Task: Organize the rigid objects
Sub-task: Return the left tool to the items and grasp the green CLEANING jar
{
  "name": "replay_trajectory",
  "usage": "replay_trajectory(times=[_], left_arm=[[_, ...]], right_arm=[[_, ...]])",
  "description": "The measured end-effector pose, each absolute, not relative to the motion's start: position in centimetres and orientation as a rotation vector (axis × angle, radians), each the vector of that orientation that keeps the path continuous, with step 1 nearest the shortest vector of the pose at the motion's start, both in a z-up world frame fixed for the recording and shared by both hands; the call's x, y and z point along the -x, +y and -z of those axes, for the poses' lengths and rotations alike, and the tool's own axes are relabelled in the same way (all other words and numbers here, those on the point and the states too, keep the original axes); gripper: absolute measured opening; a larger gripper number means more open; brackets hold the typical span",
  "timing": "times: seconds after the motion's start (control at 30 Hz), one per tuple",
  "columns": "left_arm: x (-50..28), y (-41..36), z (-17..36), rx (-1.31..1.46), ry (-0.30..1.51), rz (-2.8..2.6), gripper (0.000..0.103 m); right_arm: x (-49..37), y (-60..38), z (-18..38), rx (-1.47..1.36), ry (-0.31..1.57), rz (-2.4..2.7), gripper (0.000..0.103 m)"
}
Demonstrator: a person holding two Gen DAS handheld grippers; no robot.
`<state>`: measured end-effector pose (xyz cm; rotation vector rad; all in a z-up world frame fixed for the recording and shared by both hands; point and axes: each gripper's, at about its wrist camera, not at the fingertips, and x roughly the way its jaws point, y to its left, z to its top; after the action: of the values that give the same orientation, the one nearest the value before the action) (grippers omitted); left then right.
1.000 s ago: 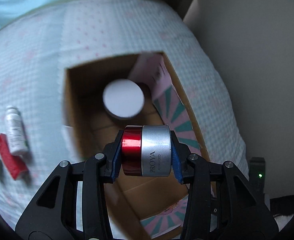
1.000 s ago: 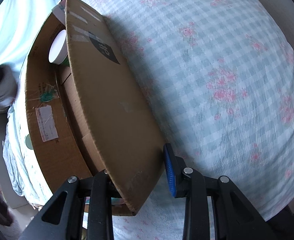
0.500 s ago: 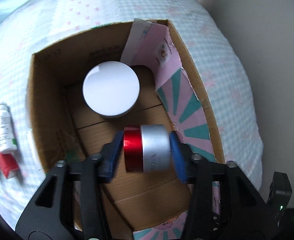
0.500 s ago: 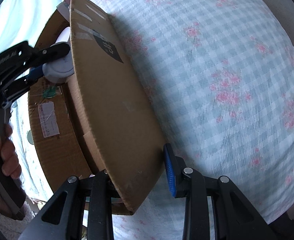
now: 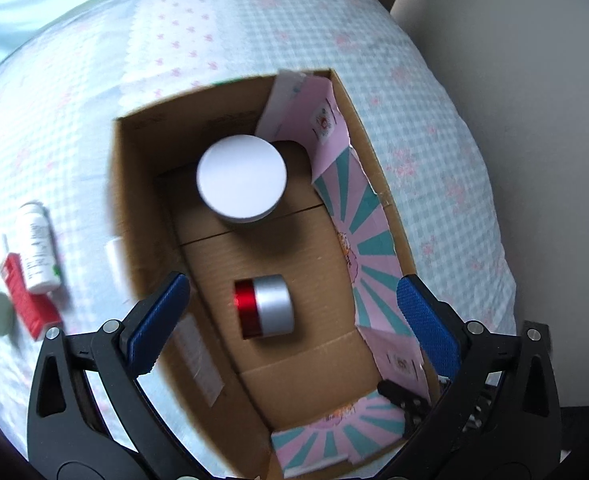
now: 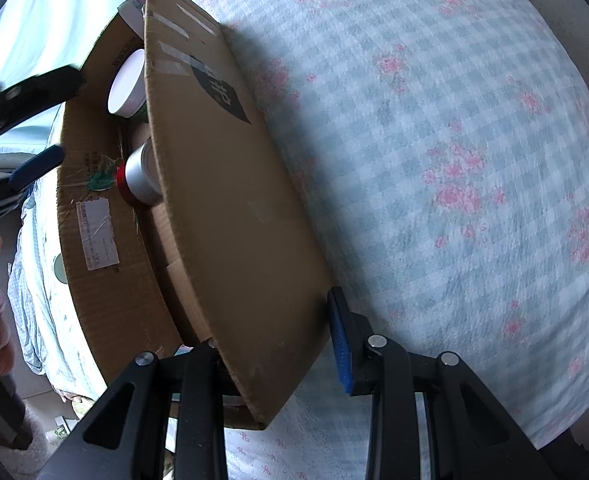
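Jar (image 5: 264, 306) | on box (image 5: 142, 208) floor, between wide-open left fingers (image 5: 158, 316), untouched

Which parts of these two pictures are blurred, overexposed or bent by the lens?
Left wrist view: bottles at the left edge are motion-smeared; the white lid is blown out; the box walls bow. Right wrist view: the box flap curves; the left gripper is blurred.

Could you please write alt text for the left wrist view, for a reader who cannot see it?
The open left gripper hangs over a cardboard box on a checked bedspread, a red-and-silver jar lying on the floor below beside a white-lidded jar.
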<state>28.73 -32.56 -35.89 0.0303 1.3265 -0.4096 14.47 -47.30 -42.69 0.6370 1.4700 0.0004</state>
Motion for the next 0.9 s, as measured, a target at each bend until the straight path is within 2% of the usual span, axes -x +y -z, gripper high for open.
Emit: replay_trajectory(times=[0.2, 0.47, 0.7, 0.9], left_arm=[[-26.5, -29.3, 30.5, -0.012, 1.270, 0.377, 0.103], [-23.0, -21.0, 24.3, 0.026, 1.183, 0.264, 0.103], [-20.8, -11.3, 22.5, 0.044, 1.121, 0.162, 0.103], [-20.5, -2.5, 24.5, 0.041, 1.119, 0.095, 0.103]], right_arm=[[-14.5, -47.6, 42.6, -0.624, 1.476, -0.013, 0.029], [-14.5, -47.8, 42.6, -0.619, 1.485, -0.014, 0.029], [-14.5, -47.4, 42.0, -0.623, 1.482, 0.017, 0.029], [-13.4, -47.4, 41.5, -0.645, 1.444, 0.040, 0.029]])
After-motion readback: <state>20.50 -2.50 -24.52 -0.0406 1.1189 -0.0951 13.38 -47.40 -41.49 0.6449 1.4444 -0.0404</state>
